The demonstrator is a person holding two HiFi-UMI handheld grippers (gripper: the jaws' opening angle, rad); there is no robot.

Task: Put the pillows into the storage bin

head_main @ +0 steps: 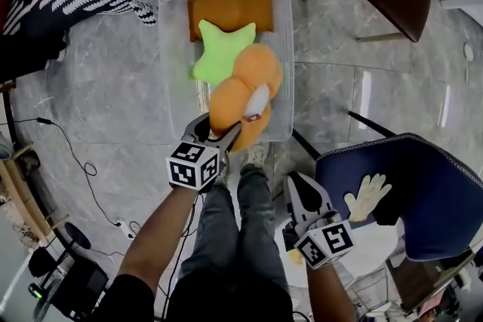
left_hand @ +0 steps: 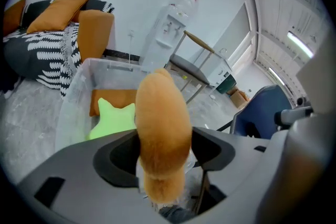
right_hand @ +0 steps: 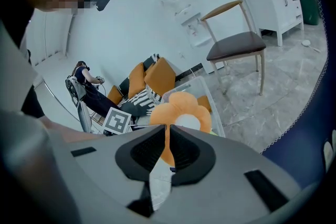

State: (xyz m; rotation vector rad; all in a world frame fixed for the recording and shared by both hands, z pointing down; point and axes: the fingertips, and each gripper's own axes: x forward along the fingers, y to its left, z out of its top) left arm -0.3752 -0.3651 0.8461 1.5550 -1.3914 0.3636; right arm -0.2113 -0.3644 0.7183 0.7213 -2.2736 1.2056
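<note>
Orange flower pillow (head_main: 245,90) overhangs storage bin's (head_main: 170,49) near rim, part-hiding green star pillow (head_main: 215,53). Left gripper (head_main: 219,130) jaws spread astride its edge; right gripper (head_main: 299,182) jaws pressed together.

Inside the storage bin (head_main: 172,49), an orange pillow (head_main: 230,10), green star pillow (head_main: 217,53) and flower pillow (head_main: 256,75) left free only a strip along the left wall. Bare floor (head_main: 106,102) lay open left; a blue chair (head_main: 430,177) blocked the near right.

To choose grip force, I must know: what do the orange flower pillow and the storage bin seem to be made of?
The orange flower pillow: seemingly plush fabric over soft filling; fuzzy, matte nap. The storage bin: probably clear plastic; floor shows through its glossy walls.
</note>
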